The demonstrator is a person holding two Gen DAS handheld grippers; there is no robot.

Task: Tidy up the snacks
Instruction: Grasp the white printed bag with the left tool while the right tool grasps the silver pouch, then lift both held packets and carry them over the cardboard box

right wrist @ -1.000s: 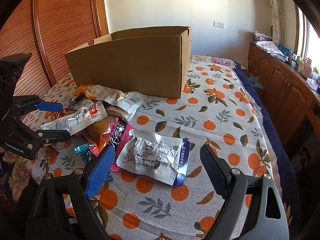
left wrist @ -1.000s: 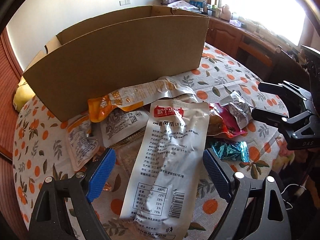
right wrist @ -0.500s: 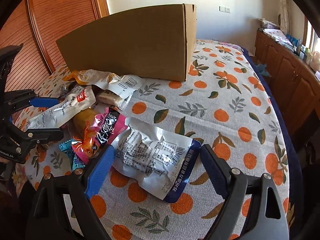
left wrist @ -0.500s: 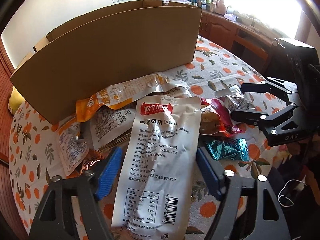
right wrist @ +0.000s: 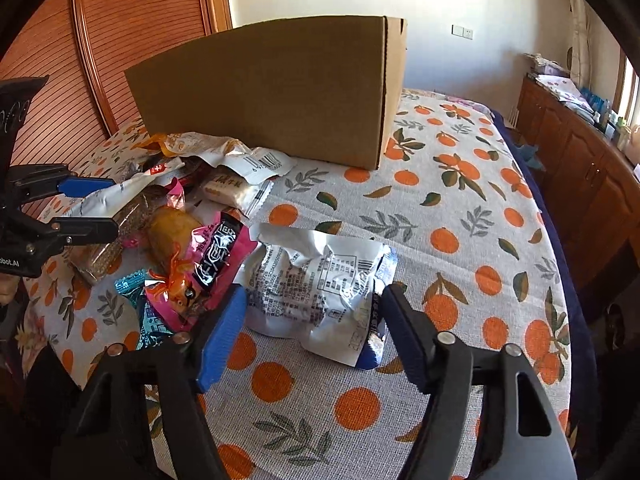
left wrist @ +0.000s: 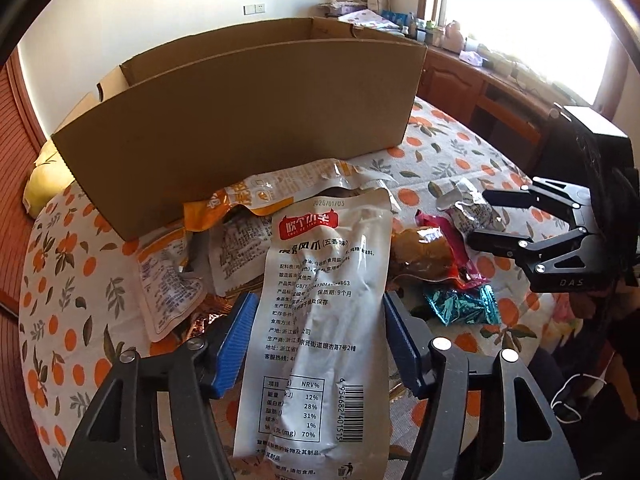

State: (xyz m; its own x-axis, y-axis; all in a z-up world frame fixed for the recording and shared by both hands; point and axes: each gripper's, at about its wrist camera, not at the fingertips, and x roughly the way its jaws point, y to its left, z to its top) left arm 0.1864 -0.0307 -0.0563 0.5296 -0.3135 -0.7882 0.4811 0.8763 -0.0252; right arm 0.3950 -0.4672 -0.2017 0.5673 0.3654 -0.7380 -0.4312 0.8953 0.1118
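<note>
A long white pouch [left wrist: 324, 264] with a red label lies lengthwise on the snack pile. My left gripper [left wrist: 320, 320] has its jaws closing on it, and the blue pads touch both long edges. From the right wrist view the left gripper [right wrist: 112, 204] shows at the far left with the pouch between its fingers. A crumpled silver-white packet [right wrist: 316, 276] with a blue edge lies on the cloth. The jaws of my right gripper [right wrist: 312, 312] are closing on that packet, which buckles between the pads. The right gripper [left wrist: 478, 216] also shows in the left wrist view. An open cardboard box [left wrist: 248, 120] stands behind the pile.
More snacks are heaped in front of the box: an orange-and-white pouch [left wrist: 256, 196], a pink packet [right wrist: 212, 256], a teal wrapper [left wrist: 460, 304]. All lie on an orange-print cloth [right wrist: 460, 208]. Wooden cabinets [right wrist: 580, 168] run along the right, and a yellow cushion [left wrist: 40, 184] sits left of the box.
Both pairs of jaws have narrowed onto their packets. The right gripper came down and closer to the silver-white packet, which now looks more crumpled. The left gripper has hardly moved.
</note>
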